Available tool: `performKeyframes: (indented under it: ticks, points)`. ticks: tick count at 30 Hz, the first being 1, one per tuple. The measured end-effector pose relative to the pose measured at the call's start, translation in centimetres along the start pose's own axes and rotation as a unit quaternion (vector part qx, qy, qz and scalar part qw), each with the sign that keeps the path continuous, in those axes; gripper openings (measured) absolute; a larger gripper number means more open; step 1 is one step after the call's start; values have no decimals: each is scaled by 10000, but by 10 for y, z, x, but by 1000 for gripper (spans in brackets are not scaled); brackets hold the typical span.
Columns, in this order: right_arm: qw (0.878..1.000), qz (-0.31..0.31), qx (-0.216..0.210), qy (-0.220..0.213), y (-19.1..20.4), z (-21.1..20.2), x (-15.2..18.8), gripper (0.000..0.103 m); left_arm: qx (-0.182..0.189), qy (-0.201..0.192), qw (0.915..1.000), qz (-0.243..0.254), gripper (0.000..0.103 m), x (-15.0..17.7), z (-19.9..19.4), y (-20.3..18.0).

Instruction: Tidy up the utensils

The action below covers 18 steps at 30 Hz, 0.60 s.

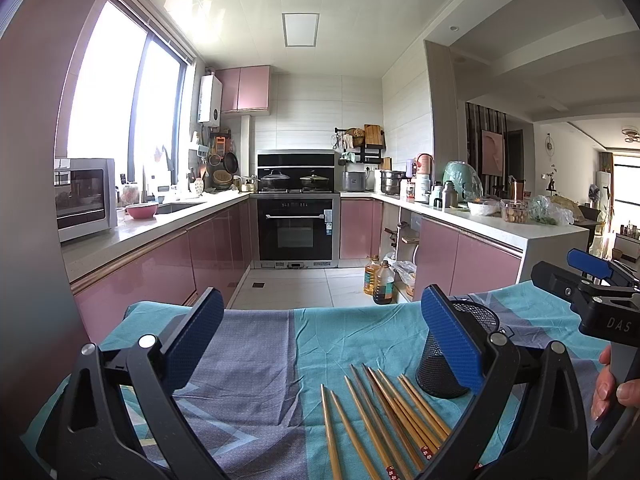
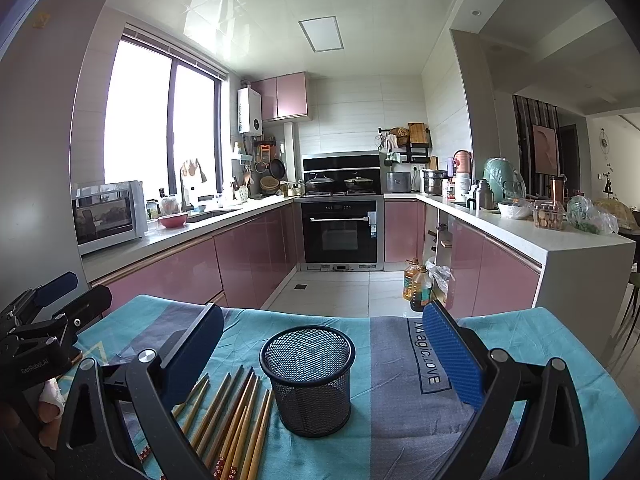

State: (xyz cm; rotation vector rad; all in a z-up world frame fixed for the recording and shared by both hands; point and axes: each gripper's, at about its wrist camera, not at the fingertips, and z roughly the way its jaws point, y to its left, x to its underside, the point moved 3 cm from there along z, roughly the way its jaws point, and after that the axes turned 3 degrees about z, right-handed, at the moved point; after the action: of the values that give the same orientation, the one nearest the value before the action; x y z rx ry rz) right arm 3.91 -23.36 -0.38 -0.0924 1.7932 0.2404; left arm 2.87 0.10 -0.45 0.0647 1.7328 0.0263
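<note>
Several wooden chopsticks lie side by side on the blue-and-grey cloth, tips pointing away; they also show in the right wrist view. A black mesh holder stands upright and empty just right of them; in the left wrist view the holder is partly hidden behind my right finger. My left gripper is open and empty above the cloth, left of the chopsticks. My right gripper is open and empty, straddling the holder from above. Each gripper also shows in the other's view, the right gripper at the far right, the left gripper at the far left.
The cloth-covered table ends at its far edge, with kitchen floor beyond. Oil bottles stand on the floor by the pink cabinets. An oven is at the back and a counter on the right.
</note>
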Motion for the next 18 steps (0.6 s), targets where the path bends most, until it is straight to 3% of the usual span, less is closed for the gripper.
performKeyframes:
  ticks: [18]
  points:
    - [10000,-4,-8,-15,-1,0,-1,97,26,26,10000,7,97,1,1,-1]
